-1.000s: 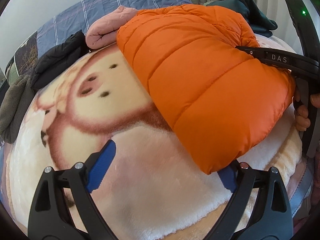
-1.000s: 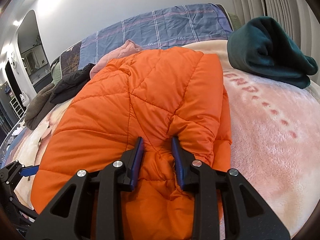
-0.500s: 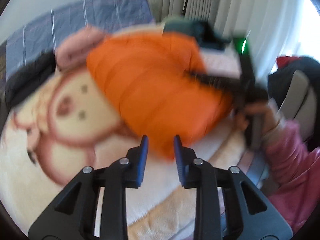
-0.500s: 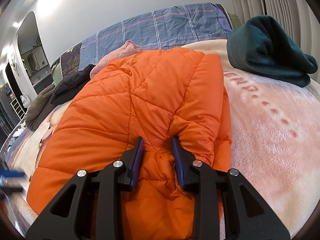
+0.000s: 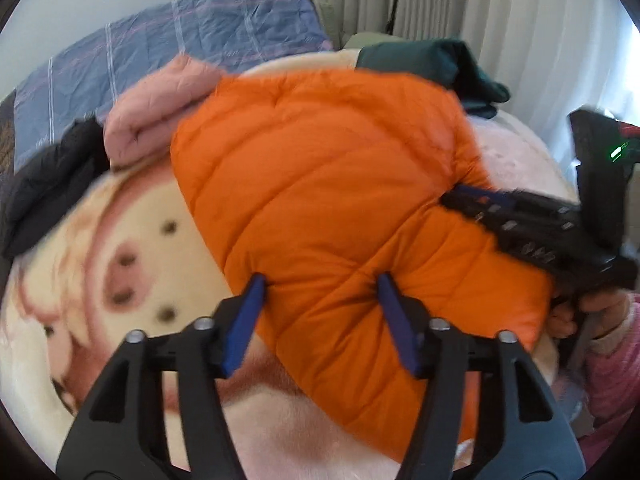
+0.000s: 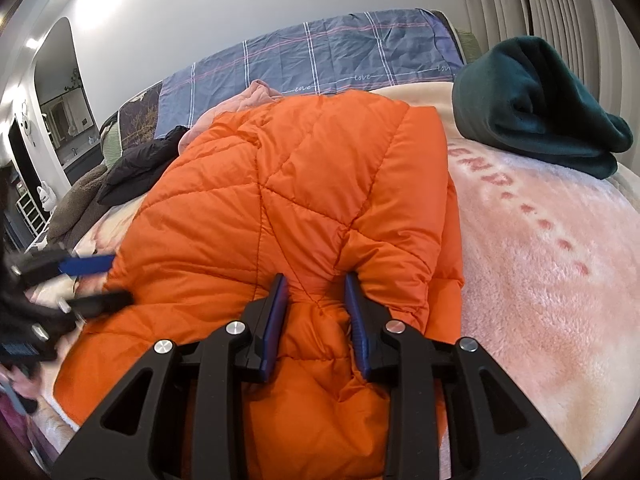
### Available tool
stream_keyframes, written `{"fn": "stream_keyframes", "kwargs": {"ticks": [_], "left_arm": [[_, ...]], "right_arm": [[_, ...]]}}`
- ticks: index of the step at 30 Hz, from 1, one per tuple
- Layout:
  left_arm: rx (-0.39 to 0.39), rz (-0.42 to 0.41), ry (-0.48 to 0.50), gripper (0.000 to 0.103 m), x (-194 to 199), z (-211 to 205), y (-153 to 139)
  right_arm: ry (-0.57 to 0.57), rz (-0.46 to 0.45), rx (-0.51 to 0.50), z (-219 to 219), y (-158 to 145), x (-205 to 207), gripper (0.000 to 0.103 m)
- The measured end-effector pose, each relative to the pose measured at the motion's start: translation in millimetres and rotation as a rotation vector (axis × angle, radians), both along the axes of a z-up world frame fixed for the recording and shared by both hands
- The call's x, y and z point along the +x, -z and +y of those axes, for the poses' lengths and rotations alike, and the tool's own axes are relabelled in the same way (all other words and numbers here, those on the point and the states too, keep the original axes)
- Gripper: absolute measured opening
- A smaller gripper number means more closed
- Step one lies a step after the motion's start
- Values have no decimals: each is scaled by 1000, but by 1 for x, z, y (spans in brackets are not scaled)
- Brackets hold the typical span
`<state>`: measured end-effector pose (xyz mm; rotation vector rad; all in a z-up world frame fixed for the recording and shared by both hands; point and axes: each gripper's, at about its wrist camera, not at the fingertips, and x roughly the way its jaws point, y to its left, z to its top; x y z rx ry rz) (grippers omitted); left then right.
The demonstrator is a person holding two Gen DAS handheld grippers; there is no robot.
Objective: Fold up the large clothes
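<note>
An orange quilted puffer jacket (image 5: 332, 216) lies folded on the plush cartoon blanket (image 5: 100, 260) on the bed; it also fills the right wrist view (image 6: 280, 200). My left gripper (image 5: 320, 300) is open, its blue pads on either side of a bulge at the jacket's near left edge. My right gripper (image 6: 314, 296) is shut on a pinched fold of the jacket at its near edge. The right gripper also shows in the left wrist view (image 5: 520, 220), the left gripper in the right wrist view (image 6: 100, 280).
A pink garment (image 5: 160, 112), a black one (image 5: 44, 184) and a grey-brown one (image 6: 76, 204) lie at the jacket's far left. A dark green folded garment (image 6: 536, 104) sits far right. A plaid pillow (image 6: 320, 60) and curtains (image 5: 460, 8) are behind.
My left gripper swung away, closing partway, then came back open onto the jacket's left edge. My right gripper has kept its hold and has not moved.
</note>
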<state>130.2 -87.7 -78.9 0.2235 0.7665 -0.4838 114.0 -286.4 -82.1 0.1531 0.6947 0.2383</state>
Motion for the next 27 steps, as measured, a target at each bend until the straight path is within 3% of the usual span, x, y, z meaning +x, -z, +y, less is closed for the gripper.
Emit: {"fn": "stream_keyframes", "kwargs": {"ticks": [5,10,12,14,15,17,20,27], "left_arm": [[-13,-134,3,48,26,-25,-46],[-59,-106,45,46,79,-75,-59],[-38,-56,63,46,107,-100,-50],[34,-12,70,48,129,-118,-28],[96,4,70,57,139,-129,-11],[158,15,67,59,148,-138,19],[214,-9,54,60,145,-146,27],[209,2,57,59,148,-141,30]], "right_arm": [[0,-1,14,-2,2,0,31],[2,-2,5,-3,2,0,31],[2,-2,7,-4,3,0,31],[2,-3,7,-4,3,1,31],[2,-5,9,-5,3,1,31],[5,-11,13,-6,2,1,31],[4,-4,24,-9,3,3,32],[4,-7,18,-8,3,3,32]]}}
